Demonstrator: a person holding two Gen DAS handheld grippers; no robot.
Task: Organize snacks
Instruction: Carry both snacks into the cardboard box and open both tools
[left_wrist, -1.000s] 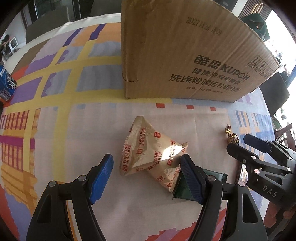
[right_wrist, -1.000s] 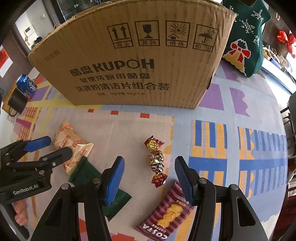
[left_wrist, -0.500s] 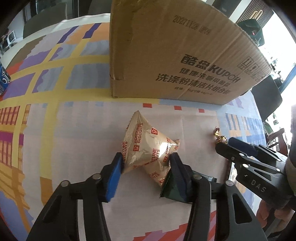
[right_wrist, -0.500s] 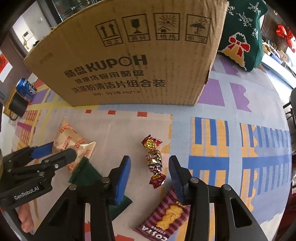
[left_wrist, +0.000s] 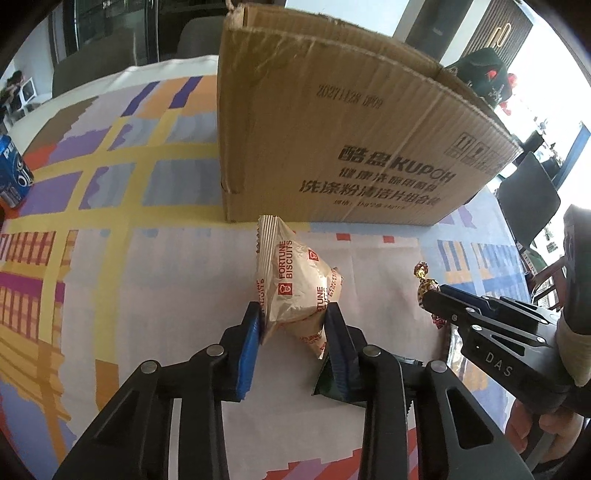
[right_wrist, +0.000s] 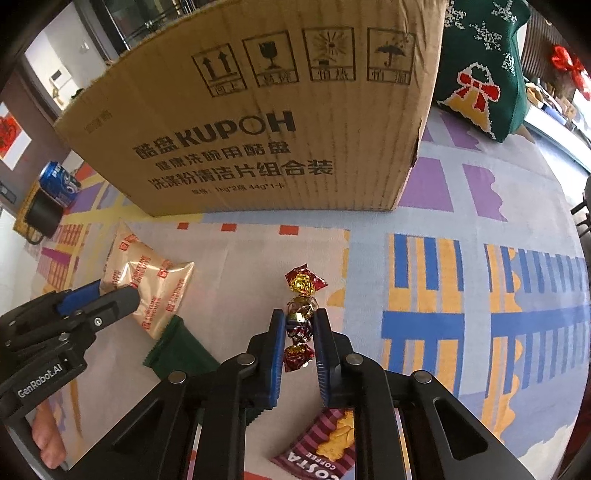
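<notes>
A bright patchwork tablecloth (right_wrist: 461, 280) covered the table, with a large cardboard box (right_wrist: 280, 110) standing at its far side. The left gripper (left_wrist: 293, 319) was closing on a fortune biscuit packet (left_wrist: 295, 288); the right gripper (right_wrist: 300, 325) pinched a string of foil candies (right_wrist: 301, 295). A dark green packet (right_wrist: 177, 347) lay between them, a Costa biscuit packet (right_wrist: 328, 443) nearest.

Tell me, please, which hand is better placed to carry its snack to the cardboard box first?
Right: the right gripper is shut on the foil candy, while the left gripper is closing on the biscuit packet.
</notes>
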